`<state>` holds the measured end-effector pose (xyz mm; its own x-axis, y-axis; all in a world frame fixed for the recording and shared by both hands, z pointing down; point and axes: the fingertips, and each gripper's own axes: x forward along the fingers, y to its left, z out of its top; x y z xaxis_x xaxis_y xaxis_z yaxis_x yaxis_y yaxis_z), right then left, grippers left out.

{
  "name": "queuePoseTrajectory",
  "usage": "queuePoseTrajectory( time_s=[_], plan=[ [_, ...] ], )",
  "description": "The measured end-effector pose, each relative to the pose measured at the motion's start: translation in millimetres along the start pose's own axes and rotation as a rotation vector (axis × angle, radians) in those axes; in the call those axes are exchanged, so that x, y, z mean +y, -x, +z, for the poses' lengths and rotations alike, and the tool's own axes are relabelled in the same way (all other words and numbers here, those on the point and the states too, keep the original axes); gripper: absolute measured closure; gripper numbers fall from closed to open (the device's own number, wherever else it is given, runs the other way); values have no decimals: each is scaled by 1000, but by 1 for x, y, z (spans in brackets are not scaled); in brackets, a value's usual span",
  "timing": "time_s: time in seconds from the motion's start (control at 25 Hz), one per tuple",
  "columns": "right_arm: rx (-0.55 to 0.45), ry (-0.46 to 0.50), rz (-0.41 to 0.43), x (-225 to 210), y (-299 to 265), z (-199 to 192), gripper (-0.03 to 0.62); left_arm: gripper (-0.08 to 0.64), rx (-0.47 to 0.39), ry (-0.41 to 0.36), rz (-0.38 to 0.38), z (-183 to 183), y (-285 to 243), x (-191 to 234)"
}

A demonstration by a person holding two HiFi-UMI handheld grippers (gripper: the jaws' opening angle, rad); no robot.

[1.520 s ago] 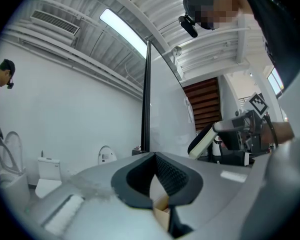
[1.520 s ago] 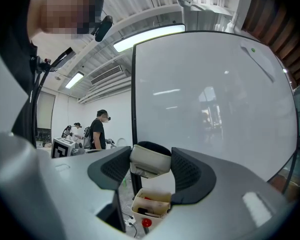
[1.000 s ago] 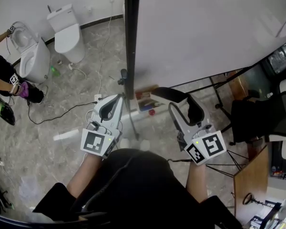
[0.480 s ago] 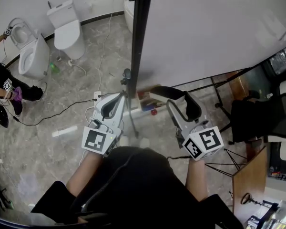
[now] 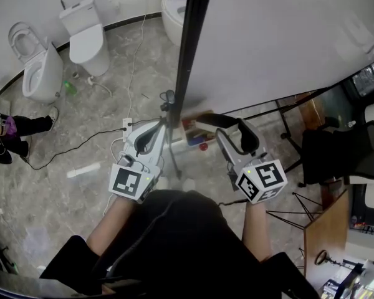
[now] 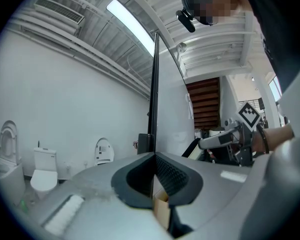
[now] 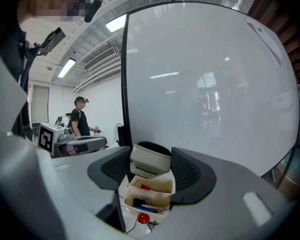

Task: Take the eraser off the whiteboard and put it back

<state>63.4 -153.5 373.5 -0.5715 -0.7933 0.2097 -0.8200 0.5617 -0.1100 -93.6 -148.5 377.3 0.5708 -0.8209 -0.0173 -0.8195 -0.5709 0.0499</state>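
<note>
Right gripper (image 5: 229,128) clamped on the beige plastic block eraser with black felt (image 7: 150,163), held just off the glossy white whiteboard (image 7: 205,84). Left gripper (image 6: 154,156) jaws together, empty. We judge it best to square the felt flat to the board, press, then release.

The eraser (image 7: 150,163) sits between the right gripper's (image 7: 151,156) jaws before the whiteboard (image 7: 210,94), above a box (image 7: 149,195) at its foot, with toilets (image 5: 87,35) to the left and a chair (image 5: 336,154) to the right.
</note>
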Motion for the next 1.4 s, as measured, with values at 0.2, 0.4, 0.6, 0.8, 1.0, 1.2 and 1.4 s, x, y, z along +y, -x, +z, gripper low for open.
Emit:
queuePoseTrajectory(
  time_s=[0.2,0.4,0.6,0.8,1.0,1.2,1.4],
  plan=[
    [35,10,-25,-1,-11,-13,328,555,6,7,-5,-4,1,4],
    [78,56,-53,2,-22,-21,328,555,10,7,-4,-6,3,10],
    [120,91,-68,6,-33,-29,328,555,16,8,-8,-8,4,14],
    [174,144,-107,8,-44,-42,327,555,20,10,-7,-8,7,20],
    [217,190,-149,12,-55,-56,328,555,23,7,-10,-9,8,25],
    [243,234,-178,13,-63,-65,328,555,30,5,-16,-12,9,28],
    [265,312,-222,14,-71,-73,327,555,38,4,-25,-15,11,32]
  ],
)
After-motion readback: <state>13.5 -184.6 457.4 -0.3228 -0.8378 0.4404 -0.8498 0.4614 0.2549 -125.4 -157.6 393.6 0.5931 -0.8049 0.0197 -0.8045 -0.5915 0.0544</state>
